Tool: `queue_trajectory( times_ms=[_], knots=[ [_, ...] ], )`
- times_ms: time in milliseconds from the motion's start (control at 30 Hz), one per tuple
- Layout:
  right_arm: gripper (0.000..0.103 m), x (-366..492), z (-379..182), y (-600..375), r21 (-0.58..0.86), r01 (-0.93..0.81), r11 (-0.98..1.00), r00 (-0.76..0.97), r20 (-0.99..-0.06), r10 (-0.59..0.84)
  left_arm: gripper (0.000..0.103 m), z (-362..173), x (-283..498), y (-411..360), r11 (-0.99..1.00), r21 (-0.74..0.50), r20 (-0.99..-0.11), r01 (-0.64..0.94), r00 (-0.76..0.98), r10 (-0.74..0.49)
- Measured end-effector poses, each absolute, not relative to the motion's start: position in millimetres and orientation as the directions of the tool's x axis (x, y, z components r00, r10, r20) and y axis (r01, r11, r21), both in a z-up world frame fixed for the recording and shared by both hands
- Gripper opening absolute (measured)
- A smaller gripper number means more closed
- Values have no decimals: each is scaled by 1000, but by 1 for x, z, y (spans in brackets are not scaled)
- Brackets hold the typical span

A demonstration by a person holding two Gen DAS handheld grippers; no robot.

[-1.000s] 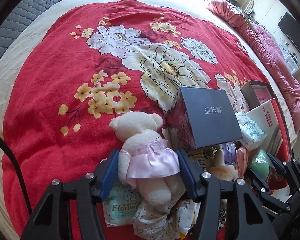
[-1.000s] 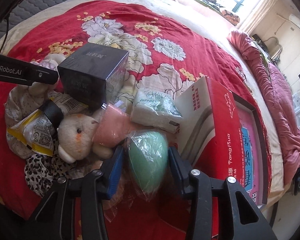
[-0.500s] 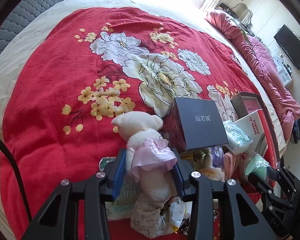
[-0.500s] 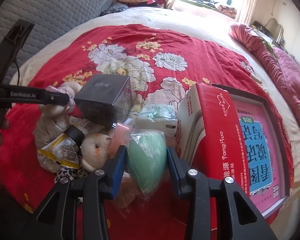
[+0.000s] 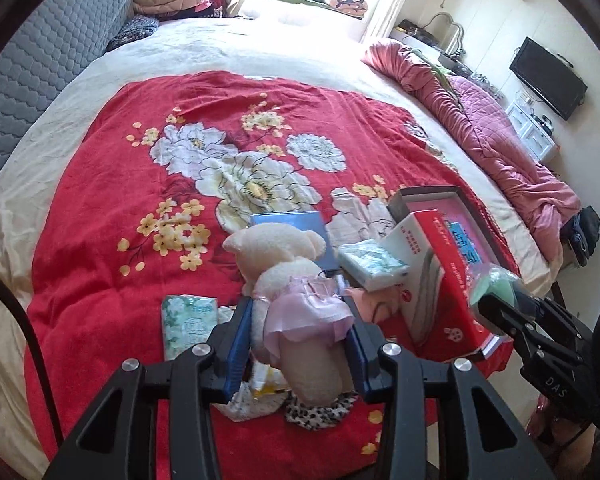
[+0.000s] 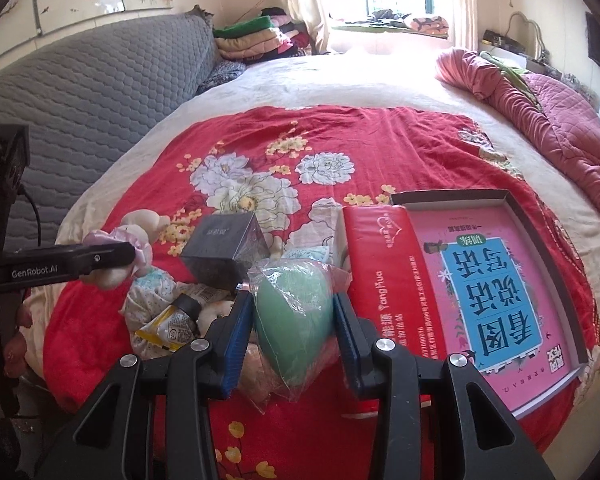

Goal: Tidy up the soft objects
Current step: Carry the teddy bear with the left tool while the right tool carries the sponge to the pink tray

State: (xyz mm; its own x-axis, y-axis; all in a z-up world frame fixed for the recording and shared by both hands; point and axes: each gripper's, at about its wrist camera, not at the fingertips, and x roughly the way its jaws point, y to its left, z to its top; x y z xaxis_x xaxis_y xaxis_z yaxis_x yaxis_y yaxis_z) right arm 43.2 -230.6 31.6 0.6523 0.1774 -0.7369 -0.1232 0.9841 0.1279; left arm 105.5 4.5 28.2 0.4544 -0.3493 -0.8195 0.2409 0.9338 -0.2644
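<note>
My left gripper (image 5: 296, 340) is shut on a cream teddy bear in a pink dress (image 5: 292, 280) and holds it above the pile on the red floral blanket (image 5: 100, 220). My right gripper (image 6: 292, 320) is shut on a green soft ball in a clear plastic bag (image 6: 292, 308), lifted over the pile. The bear also shows at left in the right wrist view (image 6: 140, 236), and the bagged ball at right in the left wrist view (image 5: 496, 284). Below lie a second plush toy (image 6: 216, 312), a pink soft item (image 5: 372, 304), tissue packs (image 5: 188, 320) and patterned cloths (image 5: 320, 412).
A dark blue box (image 6: 224, 252), a red carton (image 6: 384, 280) and an open box tray with a pink book (image 6: 496, 280) stand on the right of the blanket. A rumpled pink quilt (image 5: 480, 120) lies along the far right. A grey padded headboard (image 6: 80, 92) is at left.
Both grippers have risen and pulled back from the pile, carrying the bear and the bagged ball. The views now take in more of the bed and room.
</note>
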Motion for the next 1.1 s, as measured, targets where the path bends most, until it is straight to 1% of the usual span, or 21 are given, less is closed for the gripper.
queue_trajectory(
  times_ms=[167, 400, 600, 767, 1100],
  knots=[
    [42, 32, 60, -268, 127, -70, 989, 696, -705, 140, 43, 55, 87, -45, 920, -246, -804, 307, 466, -370],
    [42, 17, 75, -345, 158, 34, 987, 713, -696, 87, 43, 70, 69, -131, 875, -284, -793, 393, 416, -444],
    [42, 7, 53, -415, 167, 134, 977, 691, -722, 28, 43, 57, 59, -212, 832, -285, -808, 476, 347, -476],
    [42, 5, 30, -455, 156, 199, 968, 659, -752, -14, 43, 34, 56, -266, 807, -244, -843, 537, 294, -451],
    [42, 27, -10, -486, 116, 207, 971, 575, -818, -25, 43, -7, 58, -334, 761, -191, -900, 620, 200, -388]
  ],
)
